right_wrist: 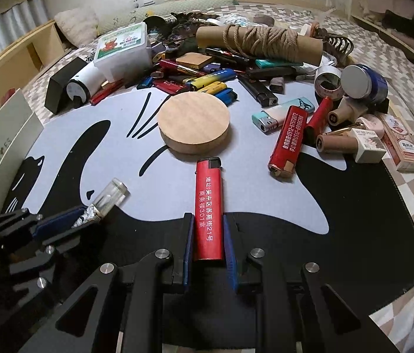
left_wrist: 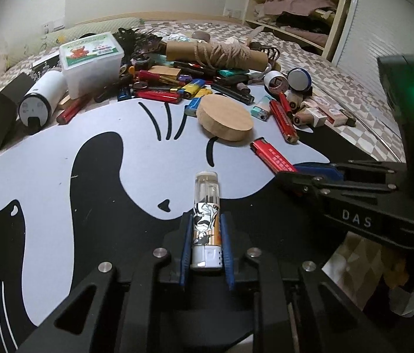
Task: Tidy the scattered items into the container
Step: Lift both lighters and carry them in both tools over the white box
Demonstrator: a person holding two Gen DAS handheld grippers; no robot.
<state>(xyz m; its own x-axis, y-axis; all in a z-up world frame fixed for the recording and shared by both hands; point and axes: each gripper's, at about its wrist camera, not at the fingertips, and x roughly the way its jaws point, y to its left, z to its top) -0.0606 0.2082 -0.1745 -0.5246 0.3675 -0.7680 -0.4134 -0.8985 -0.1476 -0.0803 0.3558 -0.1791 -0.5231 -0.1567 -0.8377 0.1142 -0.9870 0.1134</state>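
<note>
- Lighters fill both grippers: the left gripper point(left_wrist: 206, 236) has its fingers point(left_wrist: 187, 247) clamped on a clear lighter point(left_wrist: 207, 209), held lengthwise so it points ahead.
- The right gripper point(right_wrist: 208, 236) grips a red lighter point(right_wrist: 208, 206) the same way, low over the mat point(right_wrist: 353, 220), near its front edge.
- A lidded tub point(right_wrist: 123, 48), perhaps the container, sits at the mat's far left corner, beside the remaining pile.

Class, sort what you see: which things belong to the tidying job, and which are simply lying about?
Job:
- left claw, shut on the clear lighter
- right claw, shut on the red lighter
- lidded plastic box

Lying about:
- wooden disc
- rope-wound cardboard tube
- cat-print mat
</note>
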